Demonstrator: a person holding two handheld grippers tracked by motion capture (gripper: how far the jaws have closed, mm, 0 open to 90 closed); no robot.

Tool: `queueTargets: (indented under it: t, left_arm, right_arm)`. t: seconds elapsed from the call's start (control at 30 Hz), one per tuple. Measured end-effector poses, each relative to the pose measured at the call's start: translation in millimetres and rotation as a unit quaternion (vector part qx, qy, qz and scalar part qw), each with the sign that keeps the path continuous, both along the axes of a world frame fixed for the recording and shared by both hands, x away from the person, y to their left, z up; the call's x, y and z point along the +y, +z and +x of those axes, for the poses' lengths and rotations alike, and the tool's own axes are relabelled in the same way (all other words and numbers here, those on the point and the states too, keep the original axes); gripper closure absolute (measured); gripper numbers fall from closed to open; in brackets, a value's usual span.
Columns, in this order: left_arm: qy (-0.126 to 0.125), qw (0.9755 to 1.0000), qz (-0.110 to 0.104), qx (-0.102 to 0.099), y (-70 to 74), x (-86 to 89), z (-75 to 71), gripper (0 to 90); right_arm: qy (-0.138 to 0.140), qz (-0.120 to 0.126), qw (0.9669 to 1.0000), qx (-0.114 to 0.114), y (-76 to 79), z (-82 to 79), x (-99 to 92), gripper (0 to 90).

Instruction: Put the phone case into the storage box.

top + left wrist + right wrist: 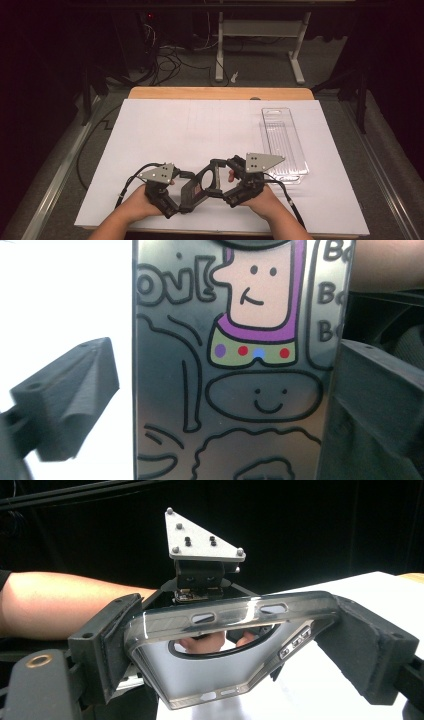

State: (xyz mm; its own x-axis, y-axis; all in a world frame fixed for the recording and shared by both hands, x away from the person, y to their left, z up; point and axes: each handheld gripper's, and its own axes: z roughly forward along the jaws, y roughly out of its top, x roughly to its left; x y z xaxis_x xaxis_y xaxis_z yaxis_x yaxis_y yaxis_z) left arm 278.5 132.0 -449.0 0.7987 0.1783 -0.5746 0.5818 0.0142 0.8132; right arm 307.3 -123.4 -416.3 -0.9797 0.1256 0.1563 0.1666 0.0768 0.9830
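Note:
A smoky translucent phone case printed with cartoon figures hangs just above the white sheet between both hands. My right gripper is shut on it, and in the right gripper view both pads press the long sides of the phone case near its camera opening. My left gripper straddles the other end. In the left gripper view the printed back of the phone case stands between the jaws, and one finger is clearly apart from its edge, so the left gripper is open.
A clear plastic packaging tray lies at the right on the white sheet, which covers a wooden table. The left gripper's grey plate and a bare forearm stand behind the case. Cables and desk legs crowd the floor beyond.

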Motion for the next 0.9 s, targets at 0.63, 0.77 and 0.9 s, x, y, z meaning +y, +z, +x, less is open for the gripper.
queueTargets:
  t: [0.63, 0.77, 0.9]
  left_arm:
    - [0.036, 0.9993, -0.013, -0.001, 3.7, 6.7, 5.8, 0.1]
    - [0.047, 0.9988, -0.013, -0.001, 3.7, 8.9, 7.4, 0.1]
    - [0.062, 0.998, -0.014, 0.0, 4.2, 12.0, 9.9, 0.1]
  right_arm:
    - [-0.04, -0.009, 0.999, -0.017, 2.3, -1.1, -8.2, 14.7]
    - [-0.053, -0.016, 0.9982, -0.022, 2.7, -1.8, -9.7, 14.7]
    - [-0.066, -0.02, 0.9973, -0.025, 2.7, -2.2, -11.7, 14.7]
